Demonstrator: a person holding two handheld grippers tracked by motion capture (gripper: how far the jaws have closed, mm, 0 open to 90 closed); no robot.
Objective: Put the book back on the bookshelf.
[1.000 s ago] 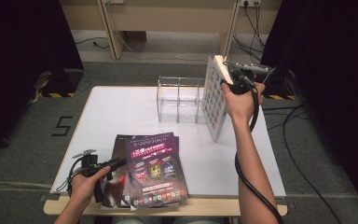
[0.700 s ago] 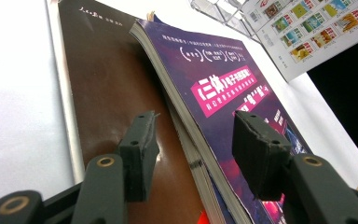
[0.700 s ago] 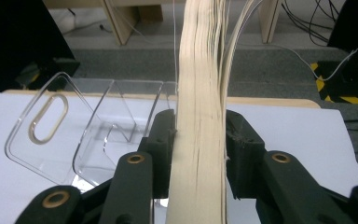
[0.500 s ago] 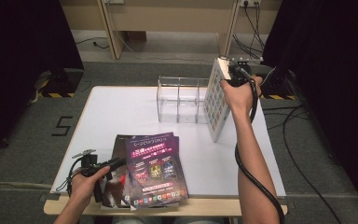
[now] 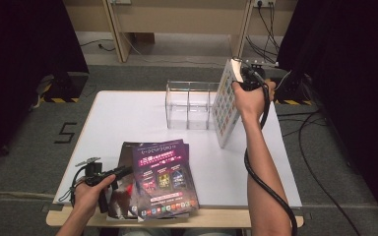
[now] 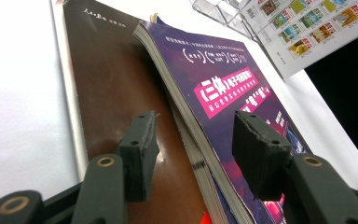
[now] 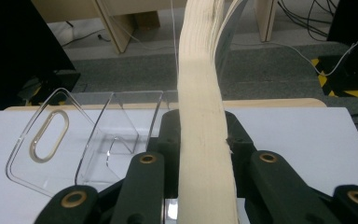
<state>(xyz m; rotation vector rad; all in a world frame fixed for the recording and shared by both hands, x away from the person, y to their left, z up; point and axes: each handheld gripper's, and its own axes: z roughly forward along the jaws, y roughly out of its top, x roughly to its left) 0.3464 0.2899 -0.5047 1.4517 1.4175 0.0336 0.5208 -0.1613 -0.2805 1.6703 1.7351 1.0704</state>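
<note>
My right gripper [image 5: 238, 73], at upper right of the high view, has just been closing and now clamps the top edge of a white book with a grid of small colour pictures [image 5: 225, 104], standing tilted beside the clear acrylic divided rack [image 5: 189, 105]. My left gripper [image 5: 119, 172] rests, jaws apart, over the purple-covered paperbacks [image 5: 162, 177] at lower left.

Desk [image 5: 128, 118]: white top, wooden front edge.
Rear centre: clear rack [image 5: 189, 104].
Front left: books [image 5: 152, 179], stacked.
Right: book [image 5: 225, 105], upright on its lower edge.
</note>
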